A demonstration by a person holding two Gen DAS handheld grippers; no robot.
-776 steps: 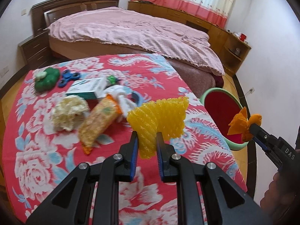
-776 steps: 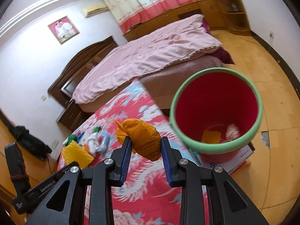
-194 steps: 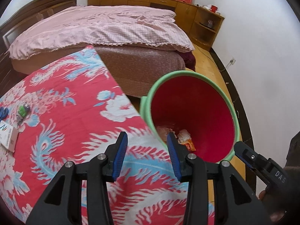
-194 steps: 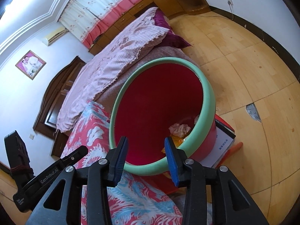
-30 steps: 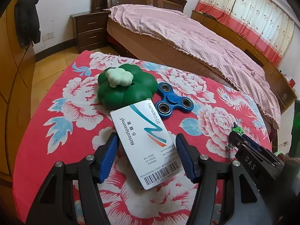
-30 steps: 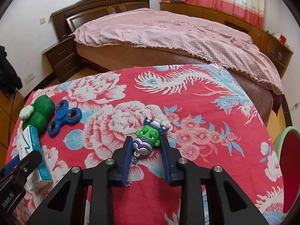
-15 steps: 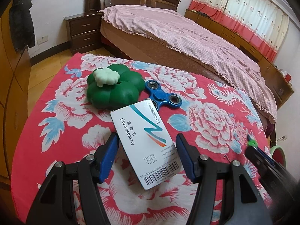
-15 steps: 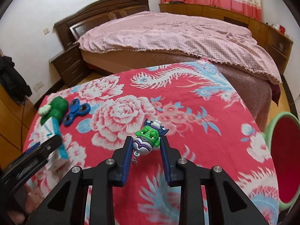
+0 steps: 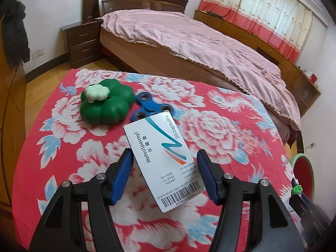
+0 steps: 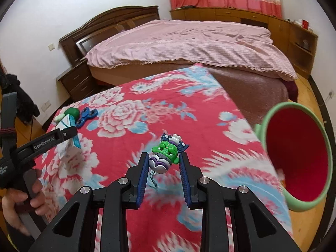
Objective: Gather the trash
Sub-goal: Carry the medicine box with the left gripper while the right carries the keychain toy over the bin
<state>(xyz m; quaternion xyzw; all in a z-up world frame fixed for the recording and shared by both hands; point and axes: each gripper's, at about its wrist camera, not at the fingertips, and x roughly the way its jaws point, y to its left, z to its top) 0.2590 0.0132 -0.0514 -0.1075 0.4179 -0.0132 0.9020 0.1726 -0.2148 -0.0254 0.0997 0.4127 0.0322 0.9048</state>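
My left gripper (image 9: 164, 159) is shut on a white capsule box (image 9: 161, 159) with teal and orange stripes, held above the red floral tablecloth (image 9: 63, 151). My right gripper (image 10: 164, 163) is shut on a small green and purple toy keychain (image 10: 166, 155), its chain hanging below. The red bin with a green rim (image 10: 298, 157) stands off the table's right edge; it also shows in the left wrist view (image 9: 303, 166). In the right wrist view the left gripper and box (image 10: 70, 140) are at the far left.
A green flower-shaped toy (image 9: 105, 105) and a blue fidget spinner (image 9: 151, 109) lie at the table's far left part. A bed with a pink cover (image 10: 189, 44) stands behind the table, with a nightstand (image 9: 82, 42) beside it.
Both grippers have lifted their items and moved right along the table toward the bin. The bin now looms larger in the right wrist view.
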